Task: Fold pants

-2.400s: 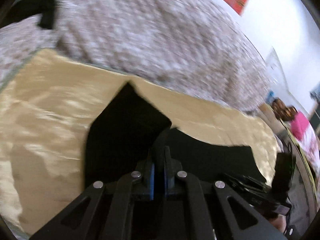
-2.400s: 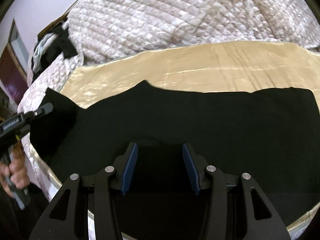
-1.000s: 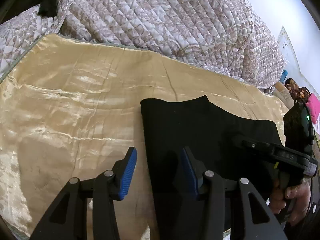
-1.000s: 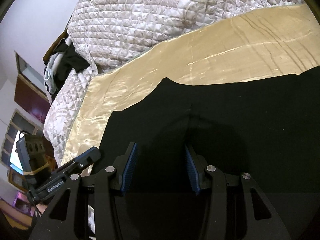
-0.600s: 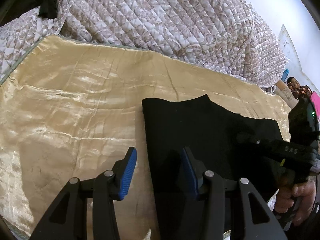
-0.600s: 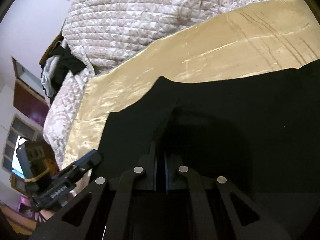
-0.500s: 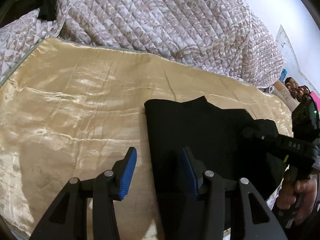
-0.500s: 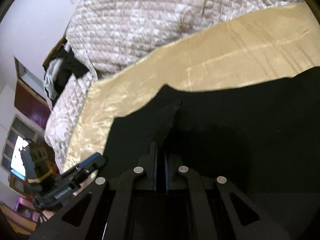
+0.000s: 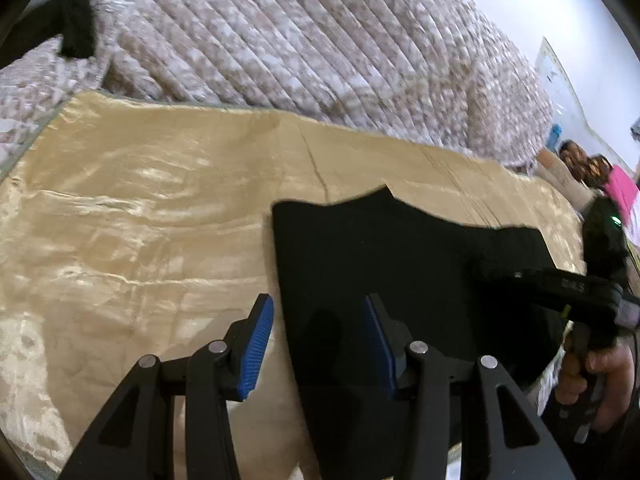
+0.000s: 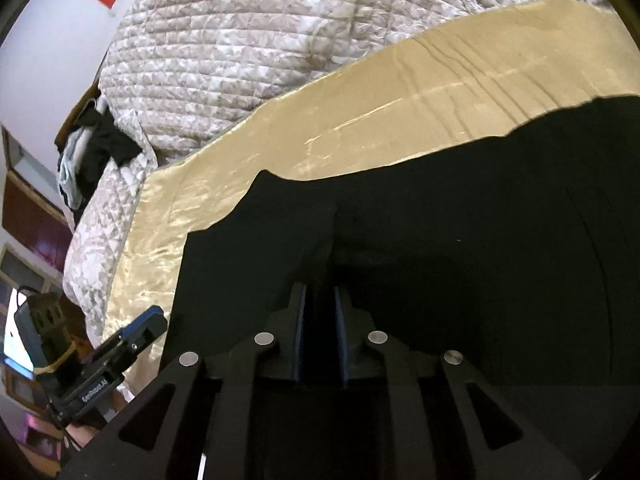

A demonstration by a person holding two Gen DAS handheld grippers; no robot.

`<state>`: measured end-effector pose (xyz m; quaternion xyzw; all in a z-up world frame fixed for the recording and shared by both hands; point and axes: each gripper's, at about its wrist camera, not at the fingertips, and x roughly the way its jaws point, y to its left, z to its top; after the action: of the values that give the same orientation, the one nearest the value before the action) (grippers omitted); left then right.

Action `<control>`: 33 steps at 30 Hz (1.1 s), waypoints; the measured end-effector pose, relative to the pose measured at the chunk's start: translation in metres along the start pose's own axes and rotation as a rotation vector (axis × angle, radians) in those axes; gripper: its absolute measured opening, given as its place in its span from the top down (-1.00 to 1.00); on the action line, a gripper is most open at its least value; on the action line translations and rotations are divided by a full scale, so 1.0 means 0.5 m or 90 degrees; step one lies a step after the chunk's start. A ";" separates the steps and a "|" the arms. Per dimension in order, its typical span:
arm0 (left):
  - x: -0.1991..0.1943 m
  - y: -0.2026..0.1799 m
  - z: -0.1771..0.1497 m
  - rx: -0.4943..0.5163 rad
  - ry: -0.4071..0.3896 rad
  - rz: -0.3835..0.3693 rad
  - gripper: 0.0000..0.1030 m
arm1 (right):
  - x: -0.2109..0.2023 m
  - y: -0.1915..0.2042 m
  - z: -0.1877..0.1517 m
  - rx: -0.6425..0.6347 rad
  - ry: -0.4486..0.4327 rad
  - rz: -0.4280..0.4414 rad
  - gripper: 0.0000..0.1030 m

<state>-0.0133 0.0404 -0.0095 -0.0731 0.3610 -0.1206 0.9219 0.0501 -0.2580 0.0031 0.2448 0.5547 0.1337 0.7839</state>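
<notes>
A: Pants?
B: Black pants (image 9: 384,272) flat on gold satin sheet (image 9: 140,208), quilt (image 9: 280,40) behind.
A: L gripper?
B: Left gripper (image 9: 316,340) jaws apart, straddling pants' edge, not gripping.
A: R?
B: Right gripper (image 10: 320,320) pinching a fabric ridge; jaws just eased slightly wider.

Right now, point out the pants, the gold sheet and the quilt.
pants (image 9: 400,256), left wrist view, flat middle of the black fabric
gold sheet (image 9: 140,220), left wrist view, bare shiny area
quilt (image 10: 240,60), right wrist view, quilted top
</notes>
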 end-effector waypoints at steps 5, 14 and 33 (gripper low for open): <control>0.005 -0.008 0.000 -0.017 -0.002 -0.026 0.15 | -0.052 0.032 0.000 -0.076 -0.081 -0.033 0.68; 0.030 -0.034 -0.029 0.014 0.047 -0.014 0.40 | -0.006 0.048 -0.026 -0.106 -0.007 -0.048 0.69; 0.099 -0.049 0.041 0.070 0.040 0.066 0.30 | 0.044 0.083 0.000 -0.178 -0.020 -0.113 0.68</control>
<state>0.0318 0.0042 -0.0213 0.0002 0.3856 -0.0945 0.9178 0.0604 -0.2122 0.0076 0.0856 0.5380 0.1362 0.8275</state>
